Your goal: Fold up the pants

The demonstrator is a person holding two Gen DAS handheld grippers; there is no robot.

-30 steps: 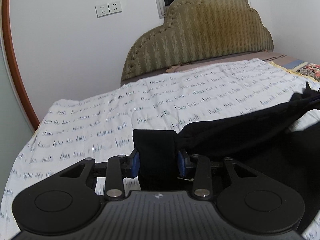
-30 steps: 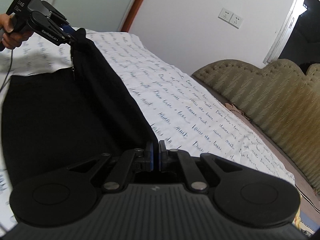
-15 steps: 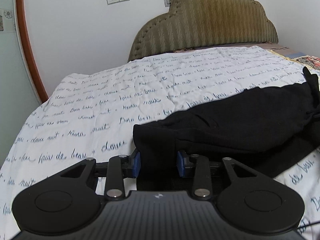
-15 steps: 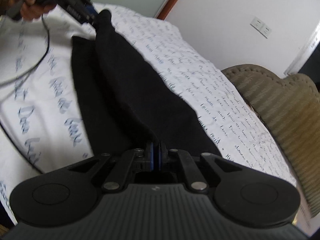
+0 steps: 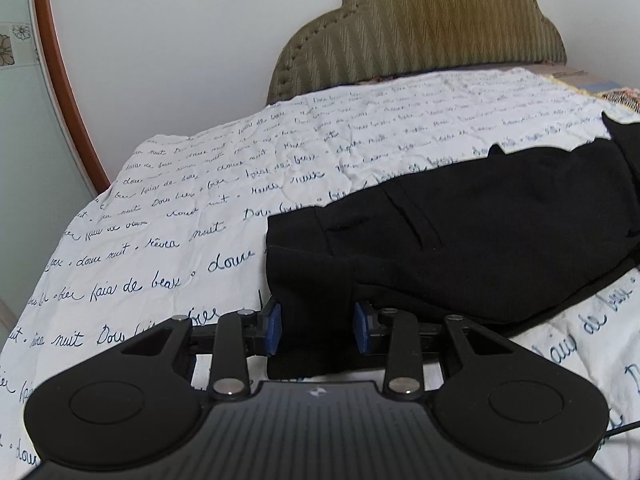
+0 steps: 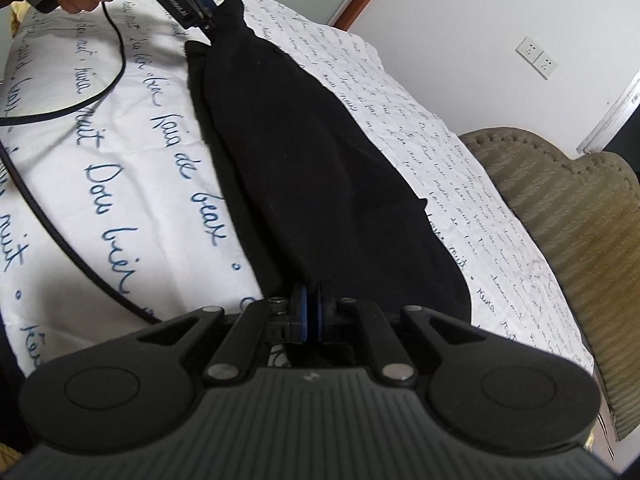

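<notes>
My left tongs [image 5: 316, 328] grip a thick bunch of the black pants [image 5: 460, 240], and my right tongs [image 6: 311, 312] pinch their other end, nearly shut on the cloth. Between the two, the pants lie stretched long across the bed [image 5: 200, 216], right ahead of both tongs.

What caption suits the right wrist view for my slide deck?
Both grippers, right gripper and left gripper, pinch opposite ends of black pants on a script-printed sheet.
</notes>
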